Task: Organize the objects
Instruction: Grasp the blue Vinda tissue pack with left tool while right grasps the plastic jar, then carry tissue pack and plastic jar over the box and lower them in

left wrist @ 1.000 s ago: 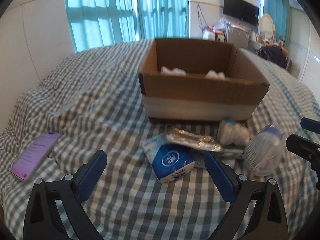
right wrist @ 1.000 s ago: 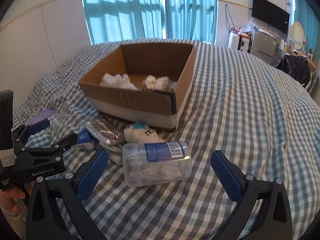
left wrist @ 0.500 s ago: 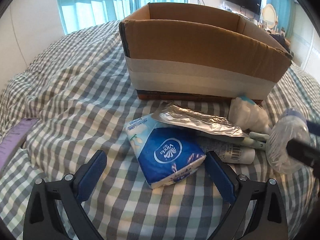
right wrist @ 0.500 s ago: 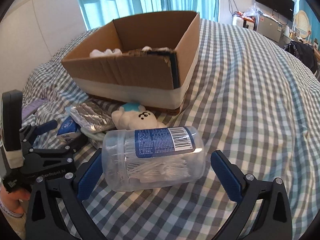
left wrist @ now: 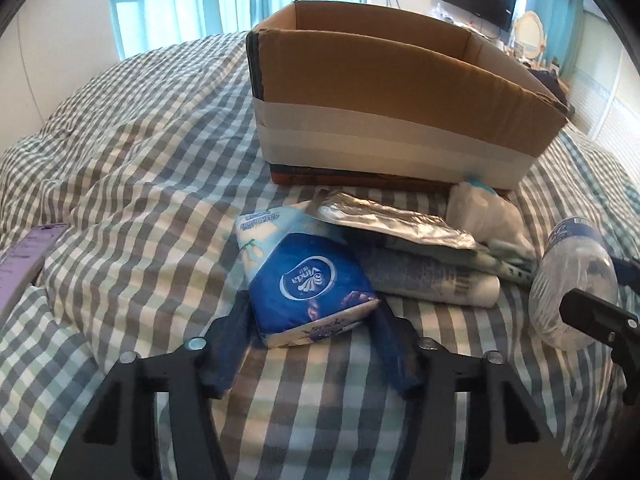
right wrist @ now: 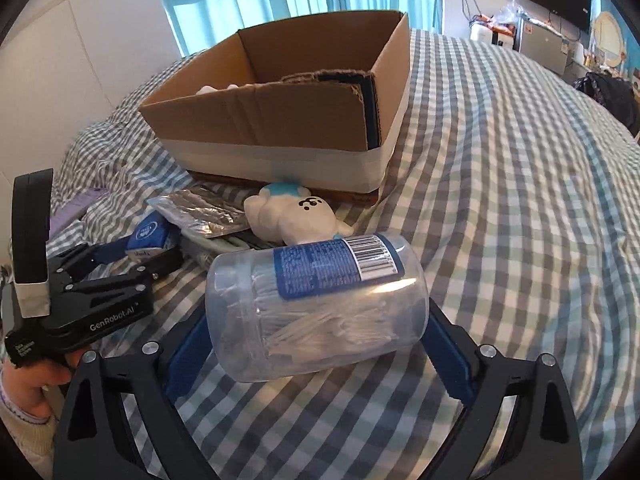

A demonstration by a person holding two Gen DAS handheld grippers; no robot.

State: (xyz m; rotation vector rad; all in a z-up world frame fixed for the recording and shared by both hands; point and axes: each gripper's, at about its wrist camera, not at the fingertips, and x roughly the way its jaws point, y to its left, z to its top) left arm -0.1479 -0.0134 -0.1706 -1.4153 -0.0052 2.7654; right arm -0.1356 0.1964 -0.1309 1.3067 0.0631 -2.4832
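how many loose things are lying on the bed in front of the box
6 visible: tissue pack between the left gripper's fingers, foil packet, white tube, striped item, plush toy, clear jar in the right gripper. More may lie underneath.

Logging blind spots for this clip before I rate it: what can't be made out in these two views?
- Open cardboard box: left wrist view, its near wall hides the contents; the right wrist view shows only white scraps.
- White tube: left wrist view, its print is blurred and the crinkled silver foil pouch covers it.
- Purple flat object: left wrist view, cut off by the edge.
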